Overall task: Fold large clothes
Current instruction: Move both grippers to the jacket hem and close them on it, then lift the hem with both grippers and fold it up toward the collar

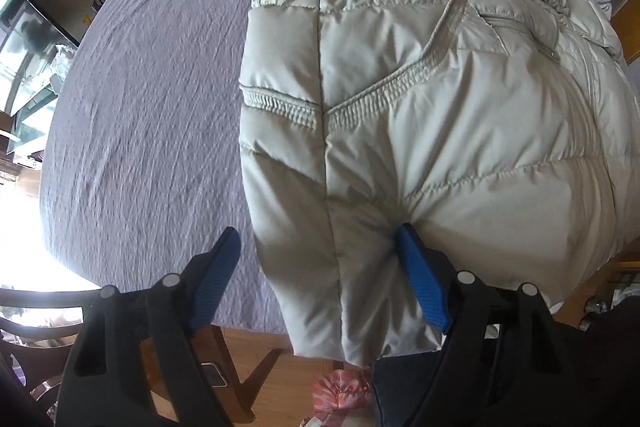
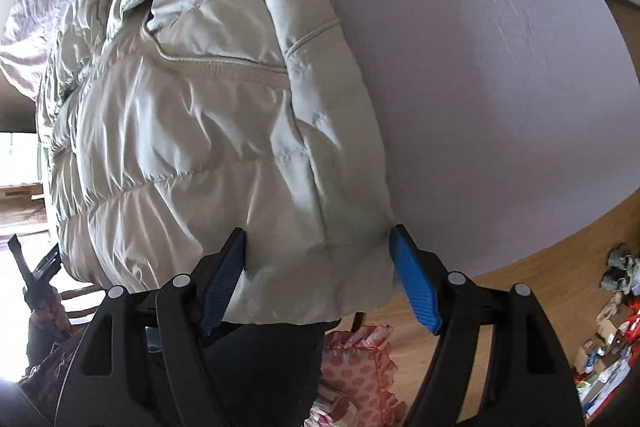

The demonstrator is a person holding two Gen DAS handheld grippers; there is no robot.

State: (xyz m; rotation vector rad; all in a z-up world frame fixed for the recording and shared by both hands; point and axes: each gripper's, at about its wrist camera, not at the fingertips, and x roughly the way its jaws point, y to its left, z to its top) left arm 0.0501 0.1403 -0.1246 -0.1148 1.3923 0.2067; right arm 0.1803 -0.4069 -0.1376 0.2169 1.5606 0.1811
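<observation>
So 1 puffer jacket [image 1: 420, 115] lies on bed sheet [image 1: 152, 115], hem hanging over sheet's near edge. 2 grippers: left gripper [image 1: 318, 247] jaws apart, straddling jacket's hem corner, no squeeze; right gripper [image 2: 316, 247] likewise spread round jacket's other hem corner. 1 pink dotted cushion [image 2: 360, 363] below hem

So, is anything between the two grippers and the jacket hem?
Nothing visible. The left gripper and the right gripper each straddle a corner of the jacket hem, jaws open.

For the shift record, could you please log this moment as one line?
task: fold puffer jacket | left hand-held gripper: open, astride hem corner | right hand-held gripper: open, astride other corner | surface: bed
</observation>
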